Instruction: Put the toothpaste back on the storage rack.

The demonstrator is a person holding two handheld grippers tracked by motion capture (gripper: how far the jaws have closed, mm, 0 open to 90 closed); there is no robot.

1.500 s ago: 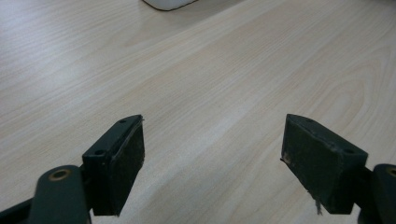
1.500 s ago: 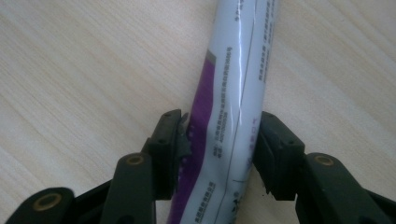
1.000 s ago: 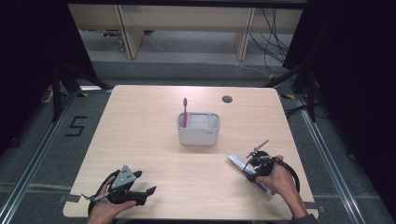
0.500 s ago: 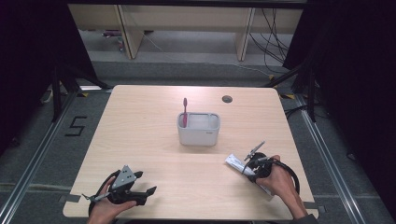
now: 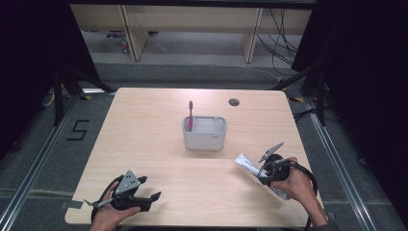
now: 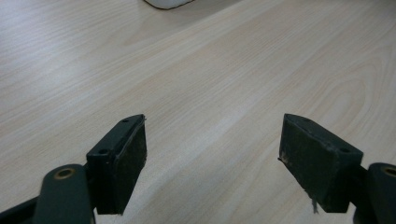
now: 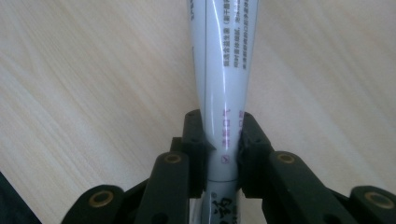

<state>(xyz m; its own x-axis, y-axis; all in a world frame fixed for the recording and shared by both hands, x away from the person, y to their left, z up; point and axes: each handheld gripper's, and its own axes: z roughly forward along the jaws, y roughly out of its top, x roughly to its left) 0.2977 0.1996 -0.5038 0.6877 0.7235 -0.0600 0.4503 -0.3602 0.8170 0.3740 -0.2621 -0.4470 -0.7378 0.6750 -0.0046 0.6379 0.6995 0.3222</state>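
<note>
A white toothpaste tube (image 5: 246, 164) (image 7: 224, 70) lies low over the table at the front right. My right gripper (image 5: 264, 174) (image 7: 223, 135) is shut on its lower end; the jaws have just been closing and the pads press both sides of the tube. A pale grey box (image 5: 204, 139) stands at the table's middle, and a red toothbrush (image 5: 190, 115) stands upright in its left corner. My left gripper (image 5: 149, 188) (image 6: 212, 154) rests at the front left, open, with bare wood between its pads (image 6: 126, 163). The box's rim (image 6: 166, 3) shows far ahead of it.
A round cable hole (image 5: 234, 102) sits near the table's far right edge. The light wooden table (image 5: 144, 125) has bare wood around the box. Cables trail from both grippers over the front edge. Beyond the table are shelf legs and floor cables.
The tube and my right gripper have shifted slightly to the left and away from the front edge. The left gripper has not moved.
</note>
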